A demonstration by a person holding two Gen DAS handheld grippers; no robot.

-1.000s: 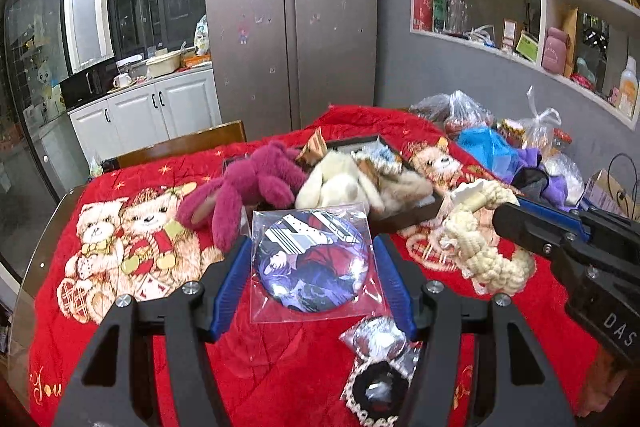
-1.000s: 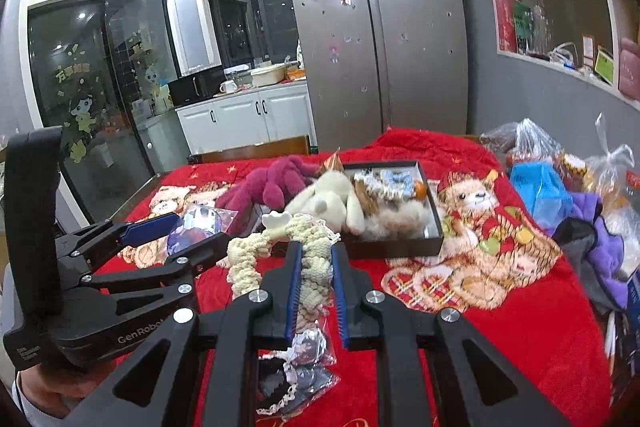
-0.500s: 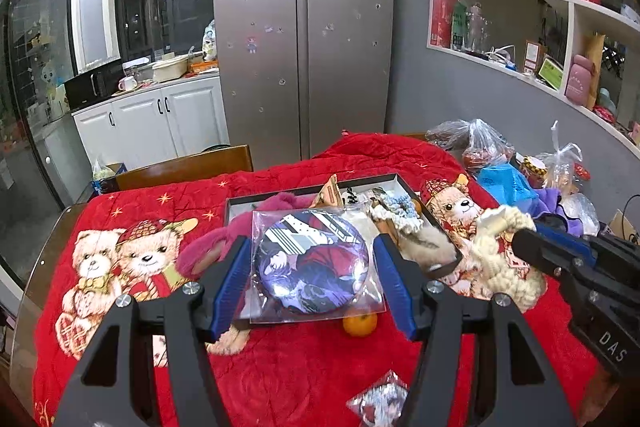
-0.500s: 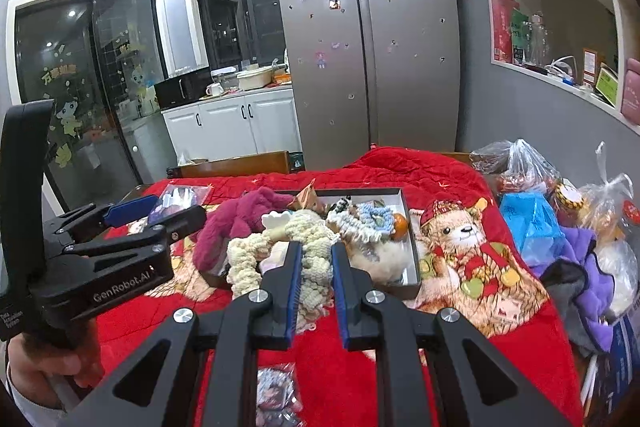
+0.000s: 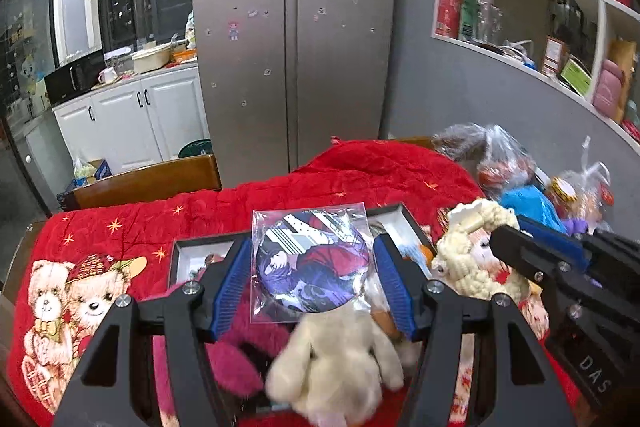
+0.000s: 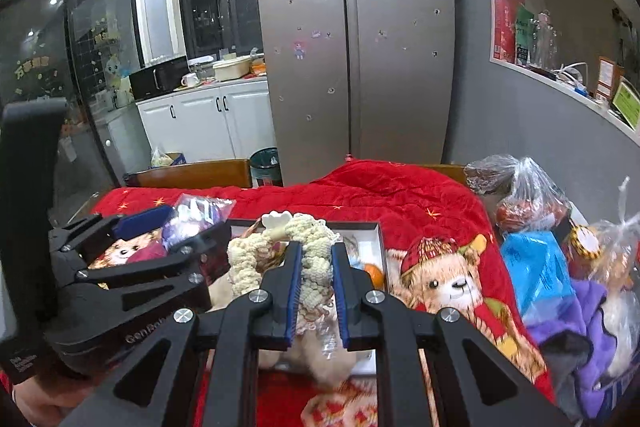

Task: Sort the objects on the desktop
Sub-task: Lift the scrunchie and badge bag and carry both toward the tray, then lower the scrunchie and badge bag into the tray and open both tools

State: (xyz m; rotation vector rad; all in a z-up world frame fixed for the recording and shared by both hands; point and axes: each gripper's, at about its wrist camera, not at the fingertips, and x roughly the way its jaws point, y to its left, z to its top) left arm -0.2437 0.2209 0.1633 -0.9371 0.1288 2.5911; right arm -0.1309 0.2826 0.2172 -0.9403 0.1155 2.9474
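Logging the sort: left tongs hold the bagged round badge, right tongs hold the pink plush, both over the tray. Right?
Not quite. The right tongs hold the cream knitted rope piece, not the pink plush, as the right wrist view shows. The left tongs do hold the bagged round badge over the tray.

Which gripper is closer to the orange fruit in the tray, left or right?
Right. In its own view the orange fruit lies just beside the right gripper, which holds the cream rope toy. The left gripper, holding the bagged badge, is further left, over the tray.

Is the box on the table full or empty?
Nearly full: the box holds plush toys and an orange.
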